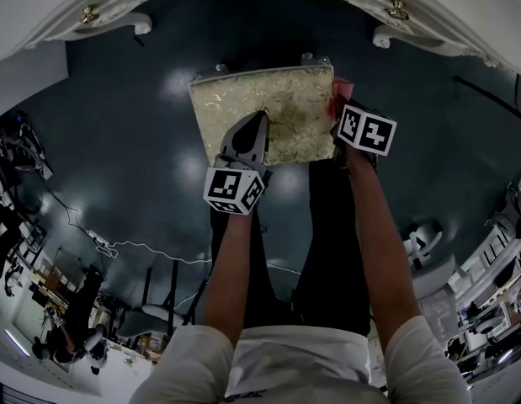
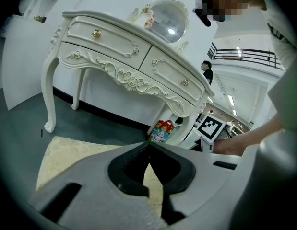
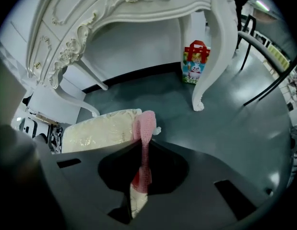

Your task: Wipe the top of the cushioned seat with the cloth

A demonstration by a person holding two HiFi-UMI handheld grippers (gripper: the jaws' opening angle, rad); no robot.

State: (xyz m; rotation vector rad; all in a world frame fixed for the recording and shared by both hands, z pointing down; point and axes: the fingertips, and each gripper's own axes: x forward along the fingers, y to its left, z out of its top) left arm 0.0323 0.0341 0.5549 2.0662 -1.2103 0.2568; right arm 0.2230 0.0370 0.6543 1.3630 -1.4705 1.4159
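The cushioned seat point(image 1: 264, 106) has a cream and gold patterned top and stands on the dark floor in front of a white dressing table. My left gripper point(image 1: 258, 118) hovers over the seat's near middle, jaws shut with nothing between them; the seat top point(image 2: 66, 152) shows beneath it. My right gripper point(image 1: 337, 123) is at the seat's right edge, shut on a pink cloth point(image 3: 143, 143) that hangs between the jaws. The cloth point(image 1: 341, 93) pokes out by the seat's right corner. The seat's side point(image 3: 98, 131) lies just left of the cloth.
A white ornate dressing table point(image 2: 124, 56) with curved legs point(image 3: 213, 56) stands just beyond the seat. A colourful gift bag point(image 3: 196, 61) sits on the floor under it. Dark chairs and desks crowd the edges. A cable point(image 1: 117, 247) trails on the floor at left.
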